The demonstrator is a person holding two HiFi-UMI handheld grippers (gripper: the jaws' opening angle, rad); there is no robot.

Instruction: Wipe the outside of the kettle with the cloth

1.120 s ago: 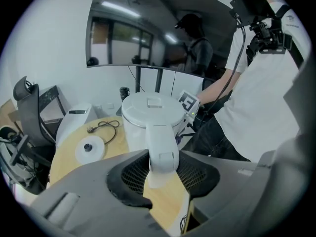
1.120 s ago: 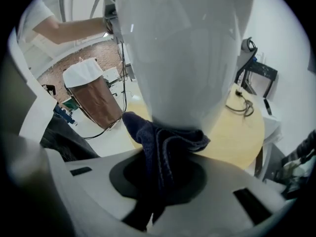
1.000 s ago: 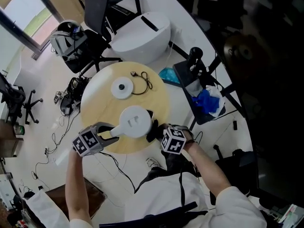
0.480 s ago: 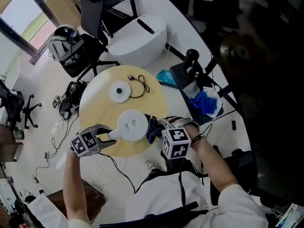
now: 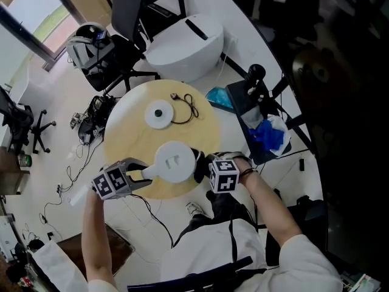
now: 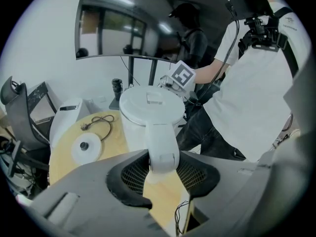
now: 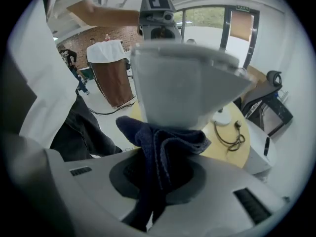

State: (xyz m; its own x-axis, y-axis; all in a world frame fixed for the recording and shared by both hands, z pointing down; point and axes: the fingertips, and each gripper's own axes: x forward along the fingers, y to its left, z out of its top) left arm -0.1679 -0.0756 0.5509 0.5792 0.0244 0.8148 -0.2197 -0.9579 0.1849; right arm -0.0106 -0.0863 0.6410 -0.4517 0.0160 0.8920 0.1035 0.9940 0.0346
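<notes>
A white electric kettle (image 5: 174, 161) stands near the front edge of the round wooden table (image 5: 130, 135), its lid on. My left gripper (image 5: 141, 174) is shut on the kettle's handle (image 6: 162, 147), which runs back between the jaws in the left gripper view. My right gripper (image 5: 203, 169) is shut on a dark blue cloth (image 7: 160, 147) and presses it against the kettle's right side (image 7: 182, 90). In the head view the cloth (image 5: 199, 166) shows as a dark fold between the kettle and the right gripper.
The kettle's white base (image 5: 161, 114) with its black cord (image 5: 185, 105) lies farther back on the table. A white bin (image 5: 185, 47), black chairs (image 5: 115, 56) and a stand with blue cloths (image 5: 267, 132) ring the table. The person's legs are close below the front edge.
My right gripper swung out to the right with the cloth and came back against the kettle's side, rolling as it went. The left gripper and kettle stayed put.
</notes>
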